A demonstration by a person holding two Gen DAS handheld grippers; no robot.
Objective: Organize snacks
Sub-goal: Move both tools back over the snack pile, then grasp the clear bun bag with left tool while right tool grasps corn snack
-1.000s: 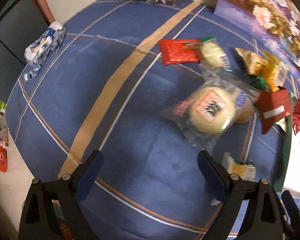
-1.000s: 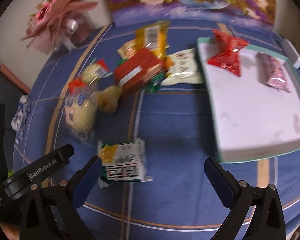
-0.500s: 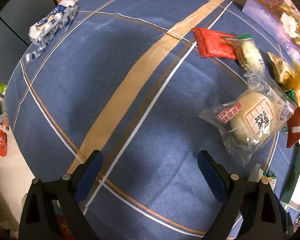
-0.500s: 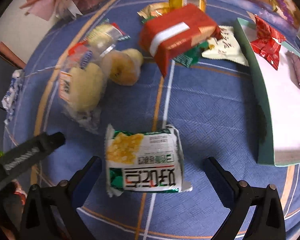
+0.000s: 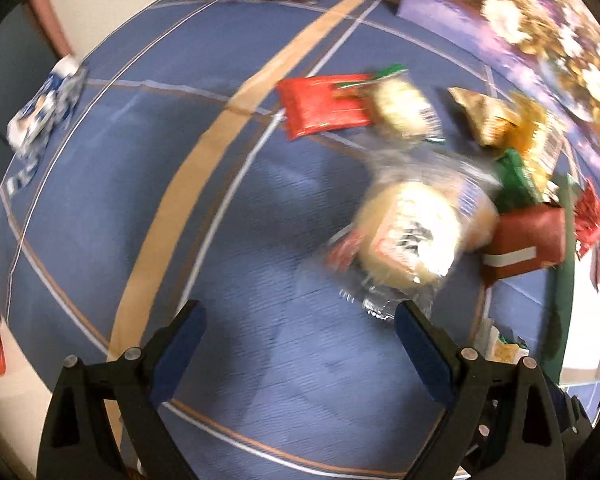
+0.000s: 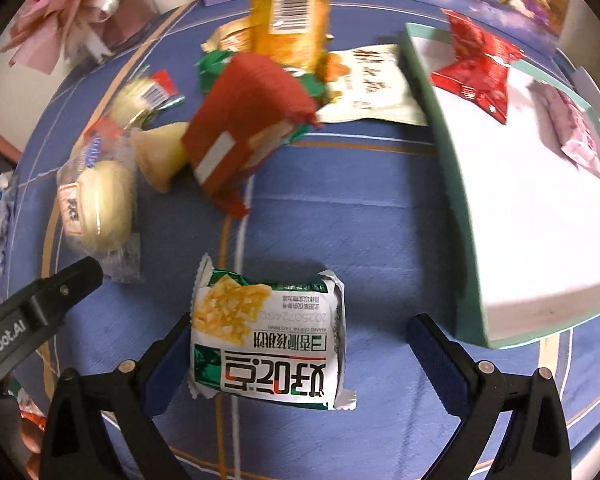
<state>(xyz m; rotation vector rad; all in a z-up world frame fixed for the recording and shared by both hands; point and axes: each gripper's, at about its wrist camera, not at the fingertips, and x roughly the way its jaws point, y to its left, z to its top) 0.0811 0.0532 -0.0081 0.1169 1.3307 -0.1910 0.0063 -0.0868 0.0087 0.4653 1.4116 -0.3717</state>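
2 snacks [image 6: 476, 68] on right-view tray [image 6: 432, 120] only

Green-white cracker packet [image 6: 266, 338], seen upside down in right wrist view: large red "好吃点", date "20250724" above it, smaller print unreadable. Left gripper's black arm [image 6: 28, 320]: white "nRobot.AI", cut off at frame edge. White packet [image 6: 370, 84]: black Chinese characters, blurred. Orange packet [image 6: 290, 16]: barcode only.
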